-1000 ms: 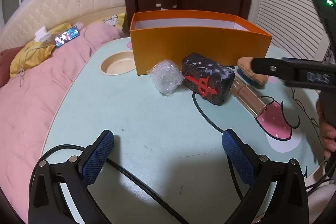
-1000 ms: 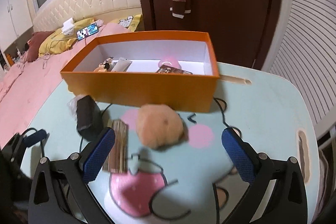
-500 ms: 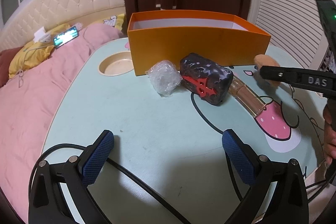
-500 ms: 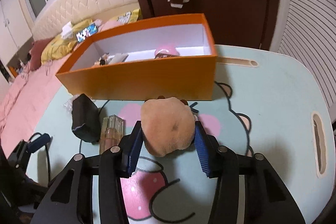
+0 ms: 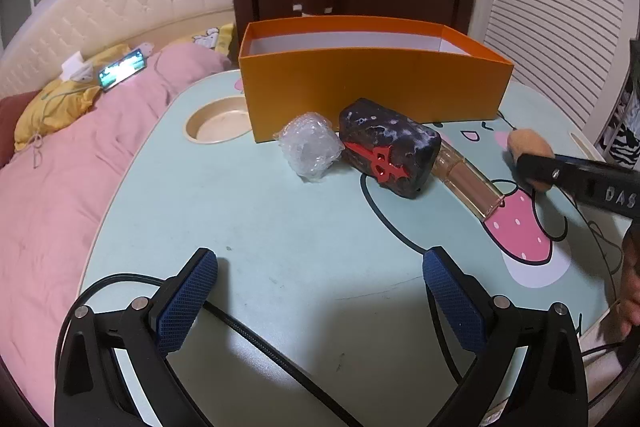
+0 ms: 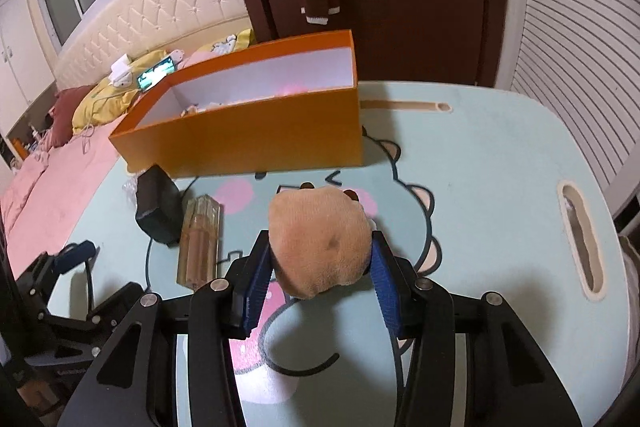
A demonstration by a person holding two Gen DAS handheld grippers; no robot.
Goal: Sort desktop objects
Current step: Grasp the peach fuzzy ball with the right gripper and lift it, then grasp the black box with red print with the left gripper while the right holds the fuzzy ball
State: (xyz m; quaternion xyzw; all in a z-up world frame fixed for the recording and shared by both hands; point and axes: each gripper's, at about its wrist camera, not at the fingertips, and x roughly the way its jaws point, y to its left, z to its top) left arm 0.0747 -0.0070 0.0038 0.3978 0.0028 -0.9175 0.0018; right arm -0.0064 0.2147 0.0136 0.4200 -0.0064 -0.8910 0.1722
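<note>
Plush toy (image 6: 320,239) pinched crosswise between right fingers (image 6: 256,283); left fingers (image 5: 188,303) spread, empty

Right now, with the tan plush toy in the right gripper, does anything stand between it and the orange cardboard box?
Nothing visible does. The tan plush toy sits clamped in the right gripper; only bare tabletop separates it from the orange cardboard box, whose near wall it must clear.

A tan plush toy (image 6: 320,239) sits squeezed between blue pads, at five o'clock from the orange box (image 6: 256,131).
</note>
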